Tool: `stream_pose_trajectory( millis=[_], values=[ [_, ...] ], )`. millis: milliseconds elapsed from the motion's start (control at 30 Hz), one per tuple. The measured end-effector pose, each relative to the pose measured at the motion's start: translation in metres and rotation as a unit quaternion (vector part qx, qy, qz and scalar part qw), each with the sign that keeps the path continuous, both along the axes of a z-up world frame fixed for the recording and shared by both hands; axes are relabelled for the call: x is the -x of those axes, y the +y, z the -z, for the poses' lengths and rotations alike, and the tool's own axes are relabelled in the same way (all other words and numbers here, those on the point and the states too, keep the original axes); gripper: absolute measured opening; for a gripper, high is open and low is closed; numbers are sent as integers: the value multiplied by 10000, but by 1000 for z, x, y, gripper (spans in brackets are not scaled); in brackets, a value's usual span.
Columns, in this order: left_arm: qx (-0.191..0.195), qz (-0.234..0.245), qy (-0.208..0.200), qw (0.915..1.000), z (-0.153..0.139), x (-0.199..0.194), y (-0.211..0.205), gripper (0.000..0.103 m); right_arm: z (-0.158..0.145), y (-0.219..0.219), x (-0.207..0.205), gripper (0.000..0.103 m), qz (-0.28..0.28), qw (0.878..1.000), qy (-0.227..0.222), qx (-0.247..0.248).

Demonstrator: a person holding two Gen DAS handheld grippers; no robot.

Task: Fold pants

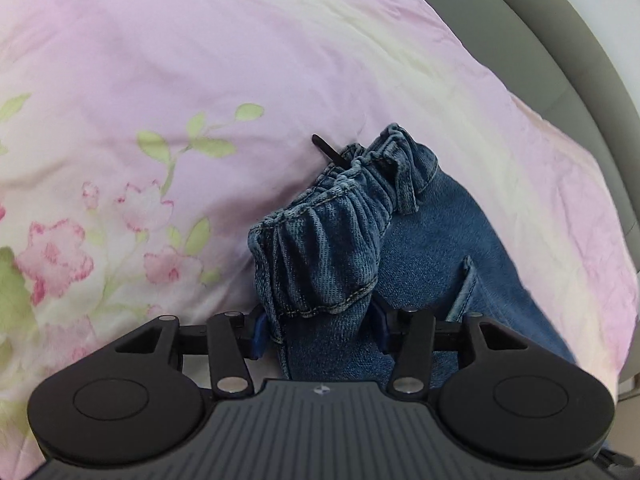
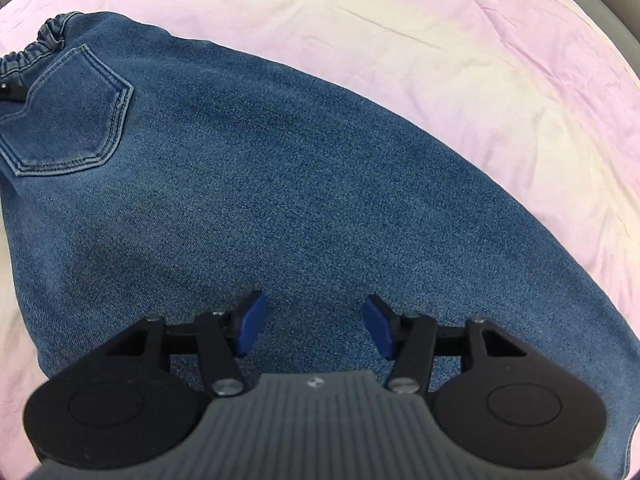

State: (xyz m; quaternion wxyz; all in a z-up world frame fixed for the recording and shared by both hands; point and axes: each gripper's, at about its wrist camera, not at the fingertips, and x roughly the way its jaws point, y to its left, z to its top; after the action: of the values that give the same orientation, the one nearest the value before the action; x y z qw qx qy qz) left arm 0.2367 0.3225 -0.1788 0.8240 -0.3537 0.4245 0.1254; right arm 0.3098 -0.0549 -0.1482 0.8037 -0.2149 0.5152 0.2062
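Note:
Blue denim pants (image 2: 280, 184) with an elastic waistband lie spread on a pink floral bedsheet (image 2: 440, 40). A back pocket (image 2: 68, 120) shows at the far left of the right wrist view. My left gripper (image 1: 320, 332) has denim bunched between its jaws, with the gathered waistband (image 1: 340, 216) rising in front of it and a black drawstring tip (image 1: 326, 150) sticking out. How tightly the jaws press is hidden by the cloth. My right gripper (image 2: 314, 326) is open and empty, just above the flat denim.
The bedsheet (image 1: 160, 80) has pink flowers and green leaves at the left. A grey padded bed edge (image 1: 560, 40) curves along the upper right.

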Motion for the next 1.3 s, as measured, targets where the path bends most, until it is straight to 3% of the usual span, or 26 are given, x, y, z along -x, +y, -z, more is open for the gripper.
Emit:
stream_pose_trajectory(
  millis=[200, 333, 500, 600, 733, 833, 967, 1133, 1300],
  values=[
    [69, 25, 151, 9999, -7, -5, -2, 59, 3, -31, -1, 56, 373, 9983, 372, -253],
    [87, 3, 295, 9995, -9, -9, 1, 60, 7, -75, 10, 56, 732, 9945, 538, -528],
    [154, -65, 465, 9988, -17, -13, 5, 69, 3, -107, 17, 55, 1034, 9894, 570, -845],
    [-142, 146, 633, 9978, -36, -14, 0, 71, -6, -121, 27, 55, 1121, 9887, 491, -866],
    [-579, 525, 639, 9949, -67, -10, -12, 71, -21, -171, 34, 56, 1687, 9775, 430, -1195],
    [-940, 825, 458, 9911, -97, -9, -33, 71, -36, -221, 37, 56, 2275, 9627, 309, -1429],
    [-1199, 1436, 222, 9821, -124, -25, -84, 71, -50, -290, 46, 56, 3218, 9305, 81, -1745],
    [-1378, 2310, -114, 9631, -140, -43, -160, 71, -56, -366, 60, 55, 4235, 8826, -169, -2033],
    [-1435, 3136, -302, 9382, -125, -62, -242, 66, -57, -447, 74, 55, 4997, 8362, -388, -2226]
  ],
)
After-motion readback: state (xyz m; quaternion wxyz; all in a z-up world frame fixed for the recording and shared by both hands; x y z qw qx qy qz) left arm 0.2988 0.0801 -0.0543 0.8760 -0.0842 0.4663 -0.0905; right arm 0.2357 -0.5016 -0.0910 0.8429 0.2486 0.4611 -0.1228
